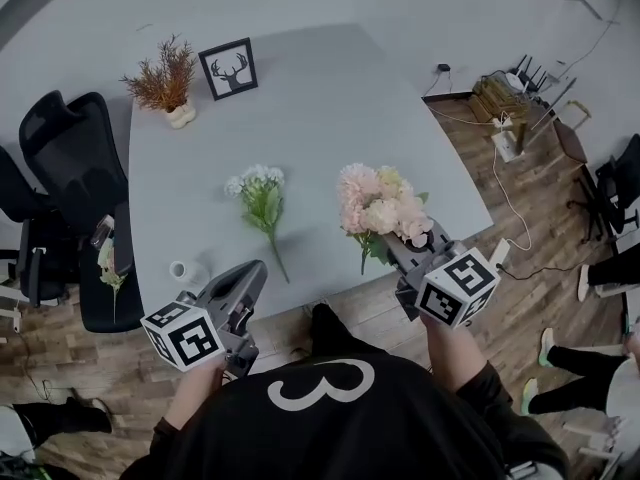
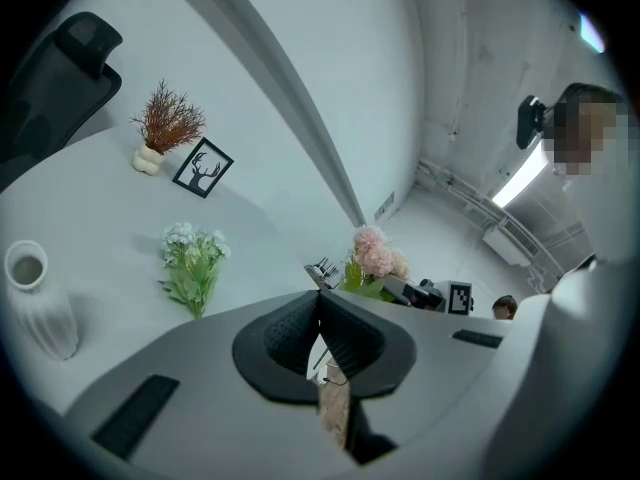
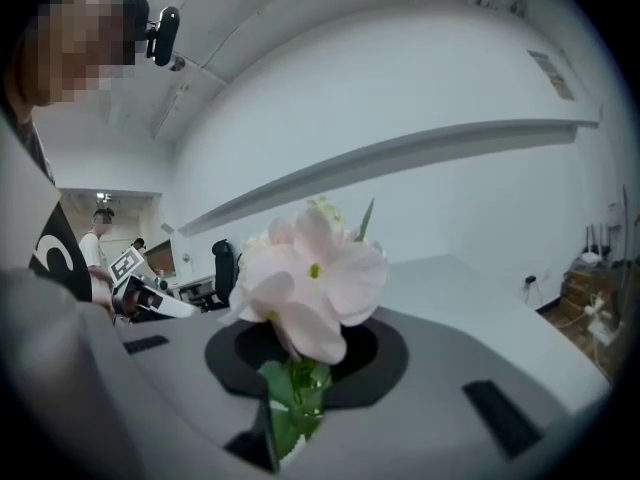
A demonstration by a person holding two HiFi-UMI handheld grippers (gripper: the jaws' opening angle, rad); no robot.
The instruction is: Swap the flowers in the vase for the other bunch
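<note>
The right tool (image 1: 398,248) gripped pink flowers (image 1: 380,206); the left tool (image 1: 252,276) was clenched empty, white flowers (image 1: 260,196) at its twelve o'clock

Vase (image 1: 180,270) on table (image 1: 320,98), near-left; first bunch (image 1: 260,198) mid-table; second bunch (image 1: 380,208) right of it

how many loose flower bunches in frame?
2: pink bunch in the right gripper; white bunch lying on the table. A flower-like thing by the left chair may be a third.
</note>
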